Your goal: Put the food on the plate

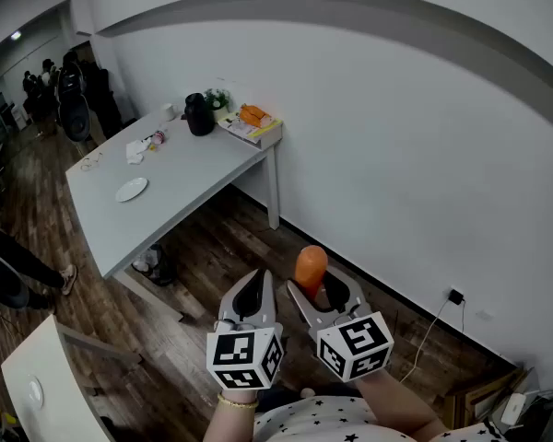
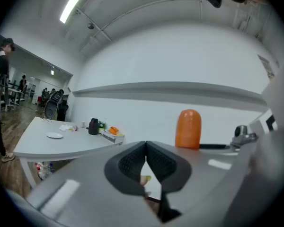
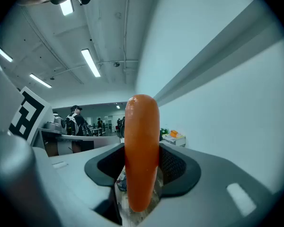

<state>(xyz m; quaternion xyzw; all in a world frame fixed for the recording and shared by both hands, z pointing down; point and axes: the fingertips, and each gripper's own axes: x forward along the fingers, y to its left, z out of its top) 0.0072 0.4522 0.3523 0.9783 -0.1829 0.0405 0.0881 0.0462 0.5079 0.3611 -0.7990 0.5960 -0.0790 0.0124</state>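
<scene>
right hand-held gripper (image 3: 143, 170): clamped on the orange food piece (image 3: 142, 145), both pads pressed to its sides. food piece upright, rounded top well above the jaws, lower end down between them. left hand-held gripper (image 2: 146, 149): jaws closed, tips touching, nothing between them. both hand-held grippers side by side at chest level, raised in the air above the wooden floor (image 1: 212, 247), well apart from the surface (image 1: 198, 168). white plate (image 1: 131, 189) bare, flat on the surface near its front edge. at the far end of the surface, against the white wall (image 1: 396, 136): black jug (image 1: 199, 115), beside it a box (image 1: 249, 129) with orange items on top. crumpled white paper (image 1: 135, 151) between plate and jug. people (image 1: 46, 90) standing far off at the left.
</scene>
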